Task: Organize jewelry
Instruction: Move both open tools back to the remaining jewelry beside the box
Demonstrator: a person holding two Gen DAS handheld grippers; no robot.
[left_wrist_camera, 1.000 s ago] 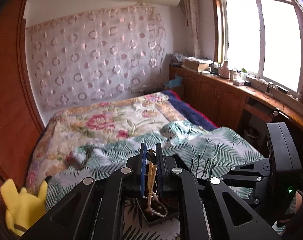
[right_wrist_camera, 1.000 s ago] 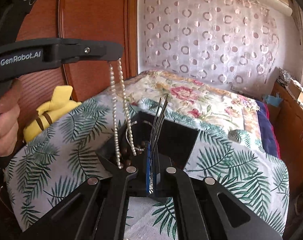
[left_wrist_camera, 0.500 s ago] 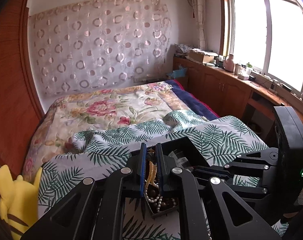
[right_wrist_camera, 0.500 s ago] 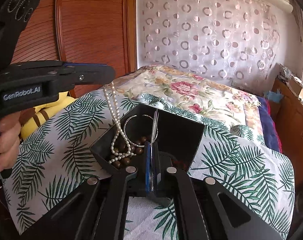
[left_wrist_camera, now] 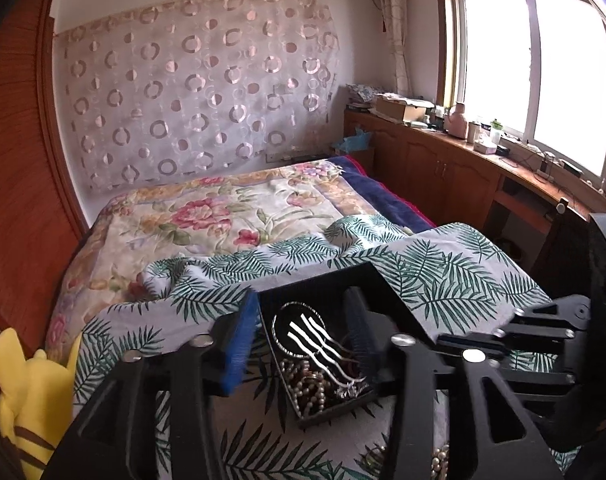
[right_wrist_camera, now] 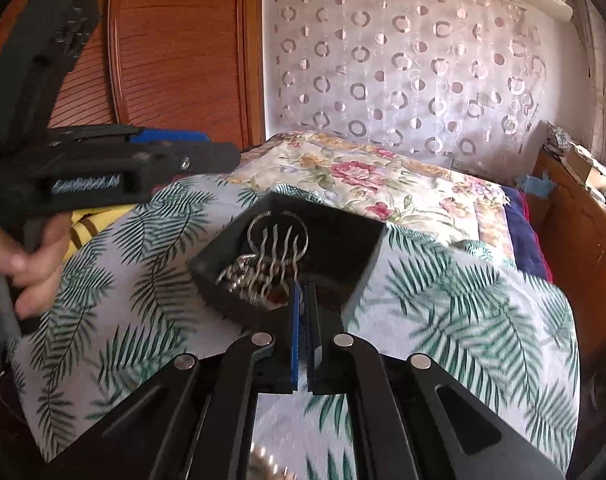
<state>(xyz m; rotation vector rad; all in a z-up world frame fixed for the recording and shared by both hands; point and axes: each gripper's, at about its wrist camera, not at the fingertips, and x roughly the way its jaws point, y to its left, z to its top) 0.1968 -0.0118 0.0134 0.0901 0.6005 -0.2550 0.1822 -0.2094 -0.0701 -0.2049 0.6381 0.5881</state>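
A black tray (left_wrist_camera: 367, 280) (right_wrist_camera: 343, 232) sits on the leaf-print sheet. In it lie a pearl necklace (left_wrist_camera: 309, 388), dark beads, a thin silver bangle (left_wrist_camera: 281, 344) and a wavy silver hair comb (left_wrist_camera: 323, 348) (right_wrist_camera: 279, 256). My left gripper (left_wrist_camera: 303, 320) is open and empty above the tray's near end. My right gripper (right_wrist_camera: 303, 292) is nearly shut with a narrow gap, at the tray's near edge by the comb's base; I cannot tell whether it still grips the comb. The left gripper also shows at the left of the right wrist view (right_wrist_camera: 199, 156), held by a hand.
A yellow plush toy (left_wrist_camera: 23, 400) lies at the bed's left edge by the wooden wardrobe (right_wrist_camera: 175, 48). More beads (left_wrist_camera: 439, 460) lie on the sheet at the bottom right. A floral blanket (left_wrist_camera: 223, 216) covers the far bed. Wooden cabinets (left_wrist_camera: 443, 176) run under the window.
My left gripper lowered the pearl necklace into the tray and opened, letting it go. My right gripper lowered the silver comb from upright to lying in the tray.
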